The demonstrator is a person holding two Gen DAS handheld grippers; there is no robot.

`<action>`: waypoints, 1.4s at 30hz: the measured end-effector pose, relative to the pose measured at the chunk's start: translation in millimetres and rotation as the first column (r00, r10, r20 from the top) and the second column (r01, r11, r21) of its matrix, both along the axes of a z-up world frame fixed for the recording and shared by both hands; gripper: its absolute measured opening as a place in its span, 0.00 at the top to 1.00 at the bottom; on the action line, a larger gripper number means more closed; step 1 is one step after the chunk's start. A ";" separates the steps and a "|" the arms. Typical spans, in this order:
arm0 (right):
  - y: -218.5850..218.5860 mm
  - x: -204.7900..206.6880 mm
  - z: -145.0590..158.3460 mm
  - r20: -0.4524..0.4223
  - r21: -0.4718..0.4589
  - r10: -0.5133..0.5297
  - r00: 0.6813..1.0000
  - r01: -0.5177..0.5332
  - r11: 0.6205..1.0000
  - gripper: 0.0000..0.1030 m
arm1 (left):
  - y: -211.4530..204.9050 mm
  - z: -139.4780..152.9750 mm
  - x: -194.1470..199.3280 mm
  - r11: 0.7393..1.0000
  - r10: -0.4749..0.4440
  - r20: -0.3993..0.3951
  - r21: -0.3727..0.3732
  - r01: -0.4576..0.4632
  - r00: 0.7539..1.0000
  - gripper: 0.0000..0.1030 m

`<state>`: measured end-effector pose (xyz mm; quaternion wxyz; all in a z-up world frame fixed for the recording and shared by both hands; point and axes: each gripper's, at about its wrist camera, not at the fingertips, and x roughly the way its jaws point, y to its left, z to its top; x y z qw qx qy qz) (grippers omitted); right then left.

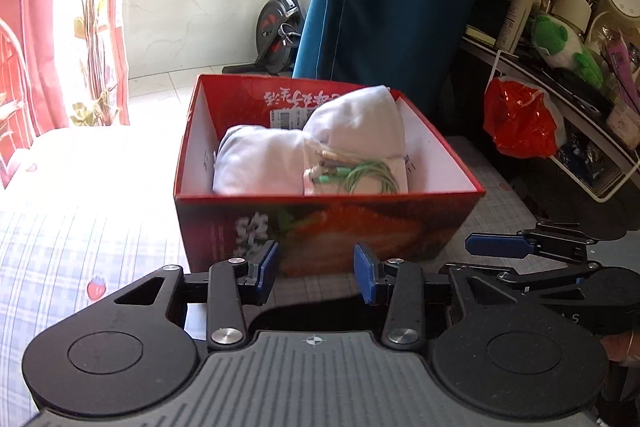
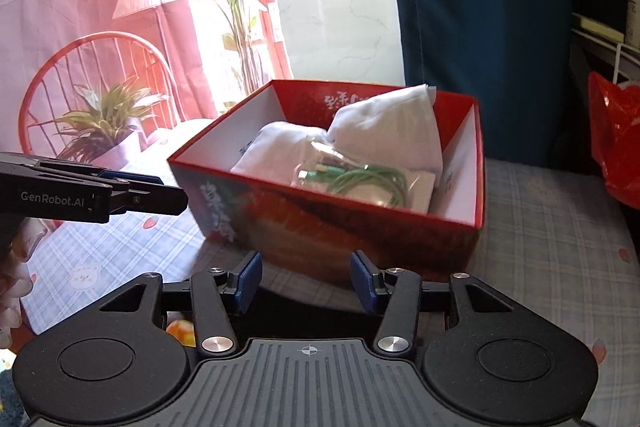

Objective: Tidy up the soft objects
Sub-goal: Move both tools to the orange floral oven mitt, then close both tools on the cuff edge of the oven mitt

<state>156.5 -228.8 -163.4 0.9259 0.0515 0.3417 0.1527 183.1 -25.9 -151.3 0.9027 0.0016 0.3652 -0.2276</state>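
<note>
Two white folded cloths [image 1: 260, 163] lie side by side in the red box [image 1: 320, 223], one leaning on the far wall, with a clear bag of green cable [image 1: 360, 175] on top at the near right. The box sits on a checked bedsheet [image 1: 80, 247]. Nearer, the left gripper [image 1: 316, 273] and right gripper [image 2: 306, 277] hang with jaws apart, holding nothing.

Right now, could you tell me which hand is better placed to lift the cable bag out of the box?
Probably the right gripper: in its view the cable bag lies toward the box's near right side. Both grippers are open and empty.
</note>
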 end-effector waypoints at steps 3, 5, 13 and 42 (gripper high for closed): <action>3.2 -26.8 -13.0 -0.030 0.017 0.018 0.999 -0.018 1.000 0.55 | 13.2 -11.9 -24.0 1.000 0.005 -0.010 0.003 -0.005 1.000 0.58; 4.4 -45.2 -22.7 -0.046 0.027 0.025 0.999 -0.023 0.999 0.55 | 22.3 -22.4 -38.1 1.000 0.011 -0.027 0.001 -0.011 1.000 0.58; -2.2 -89.8 -63.0 -0.126 0.121 0.007 0.992 0.009 0.993 0.55 | 47.7 -64.2 -68.6 0.999 0.037 -0.110 -0.002 -0.037 0.993 0.58; -0.1 -109.1 -97.5 -0.146 0.126 -0.047 0.988 0.066 0.990 0.49 | 50.4 -111.3 -97.3 0.999 0.026 -0.176 -0.026 -0.031 0.984 0.56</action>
